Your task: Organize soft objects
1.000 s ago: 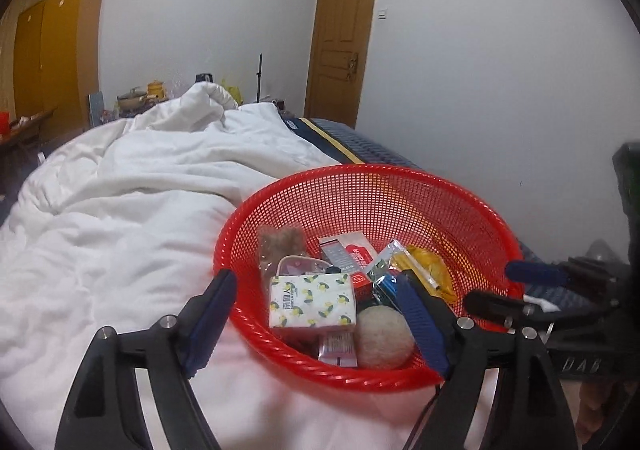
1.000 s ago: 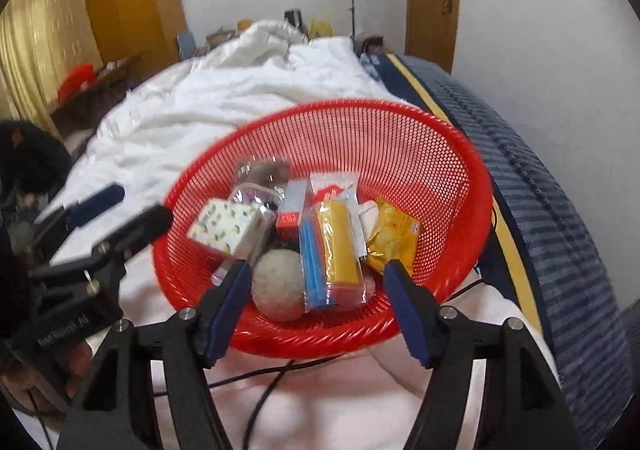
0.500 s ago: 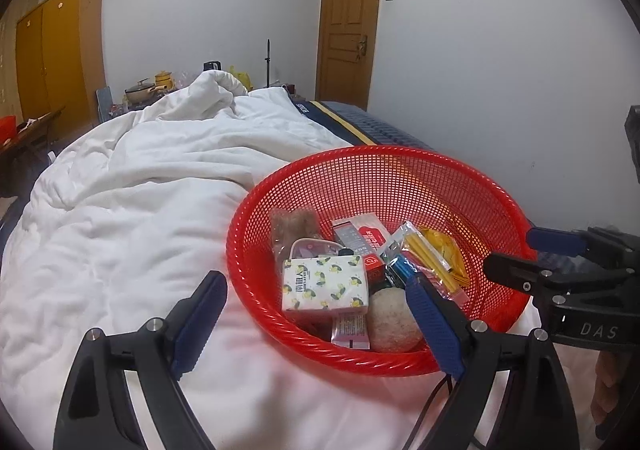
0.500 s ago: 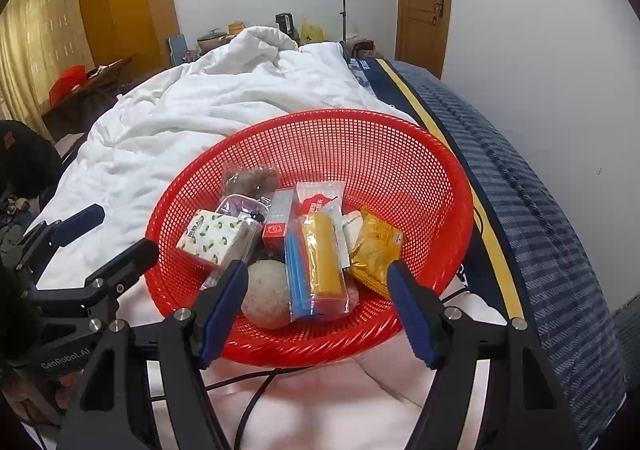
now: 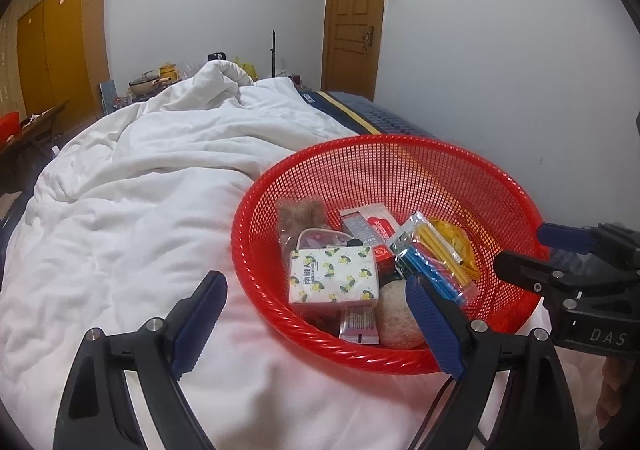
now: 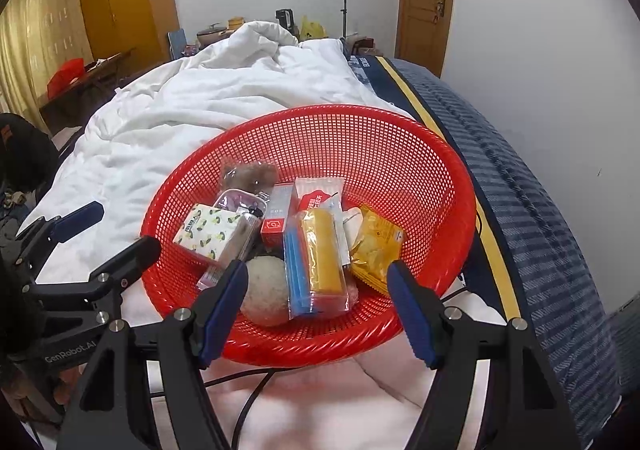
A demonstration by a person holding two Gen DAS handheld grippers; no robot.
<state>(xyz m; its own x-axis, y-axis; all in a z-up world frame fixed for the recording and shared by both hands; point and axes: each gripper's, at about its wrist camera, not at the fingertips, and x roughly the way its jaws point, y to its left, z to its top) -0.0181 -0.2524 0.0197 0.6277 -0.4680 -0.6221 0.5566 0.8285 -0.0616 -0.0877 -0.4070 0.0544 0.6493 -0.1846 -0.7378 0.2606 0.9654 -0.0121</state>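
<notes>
The red basket (image 6: 432, 185) of soft things is set on the white quilt (image 5: 140, 185) just ahead of both empty, wide-spread grippers, the right gripper (image 6: 318, 310) (the nearer) being faced by the ball (image 6: 266, 290), the left gripper (image 5: 316, 324) offset leftward.

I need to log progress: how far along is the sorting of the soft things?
Done: nothing shows as sorted; tissue pack, fuzzy ball and snack packets all lie in the red basket. In hand: nothing; left gripper and right gripper are open, empty. Left: every pick.
</notes>
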